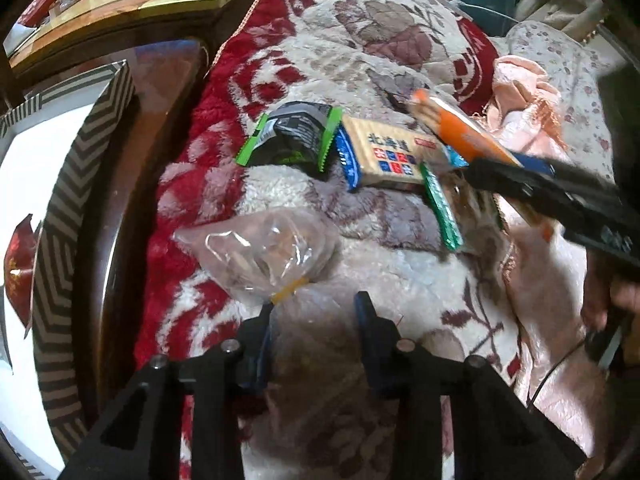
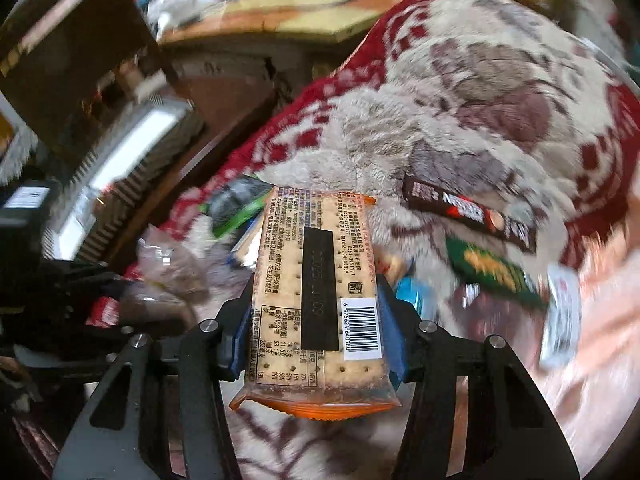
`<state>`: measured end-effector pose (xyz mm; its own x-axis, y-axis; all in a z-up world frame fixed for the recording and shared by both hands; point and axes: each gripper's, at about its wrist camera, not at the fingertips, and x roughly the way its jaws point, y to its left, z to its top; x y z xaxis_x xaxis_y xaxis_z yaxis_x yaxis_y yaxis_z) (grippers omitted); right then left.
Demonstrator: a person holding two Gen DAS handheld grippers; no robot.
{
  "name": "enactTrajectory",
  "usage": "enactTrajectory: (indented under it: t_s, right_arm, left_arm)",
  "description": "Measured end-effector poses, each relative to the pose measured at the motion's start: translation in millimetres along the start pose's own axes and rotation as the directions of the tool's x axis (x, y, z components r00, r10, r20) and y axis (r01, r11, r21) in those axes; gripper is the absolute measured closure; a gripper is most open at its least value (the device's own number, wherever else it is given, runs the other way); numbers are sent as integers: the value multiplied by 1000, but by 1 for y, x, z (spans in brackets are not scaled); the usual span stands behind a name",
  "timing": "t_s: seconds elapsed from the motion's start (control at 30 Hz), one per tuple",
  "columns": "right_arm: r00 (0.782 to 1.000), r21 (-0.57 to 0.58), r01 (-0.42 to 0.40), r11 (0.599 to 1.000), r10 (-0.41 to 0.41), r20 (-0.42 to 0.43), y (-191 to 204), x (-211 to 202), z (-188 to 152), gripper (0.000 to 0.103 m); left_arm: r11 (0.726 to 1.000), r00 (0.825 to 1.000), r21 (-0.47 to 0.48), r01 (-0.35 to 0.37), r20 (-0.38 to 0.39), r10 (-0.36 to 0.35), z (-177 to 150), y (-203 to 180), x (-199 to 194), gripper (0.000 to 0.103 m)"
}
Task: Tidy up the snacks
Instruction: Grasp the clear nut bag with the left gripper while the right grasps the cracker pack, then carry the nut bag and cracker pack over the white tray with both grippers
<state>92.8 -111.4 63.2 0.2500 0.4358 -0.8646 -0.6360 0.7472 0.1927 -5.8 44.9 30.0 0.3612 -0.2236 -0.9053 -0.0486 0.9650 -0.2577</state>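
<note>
Our right tongs [image 2: 316, 300] squeeze a flat, crinkly cracker pack [image 2: 316, 280] in the middle of the right view. Our left tongs [image 1: 316, 312] are spread wide around a clear plastic bag [image 1: 264, 256], low in the left view. Everything lies on a fluffy red-and-cream blanket [image 1: 360, 32]. A striped box [image 1: 60, 208] sits at the left edge.
</note>
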Motion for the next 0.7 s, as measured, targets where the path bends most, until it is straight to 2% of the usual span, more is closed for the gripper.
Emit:
enactTrajectory:
  t_s: [0.1, 0.2, 0.33, 0.7]
  right_arm:
    - [998, 73, -14, 997, 10, 58, 3, -18, -22, 51]
    - [997, 108, -7, 994, -1, 77, 12, -25, -39, 51]
    - [993, 172, -40, 984, 21, 113, 19, -34, -57, 51]
    - [989, 174, -73, 982, 49, 137, 55, -38, -68, 51]
  left_arm:
    - [1000, 1000, 8, -19, 14, 19, -5, -3, -7, 64]
    - [999, 999, 10, -32, 29, 32, -10, -2, -14, 65]
    - [997, 995, 12, -70, 70, 69, -16, -3, -26, 65]
    - [991, 976, 8, -137, 172, 133, -25, 7, -66, 65]
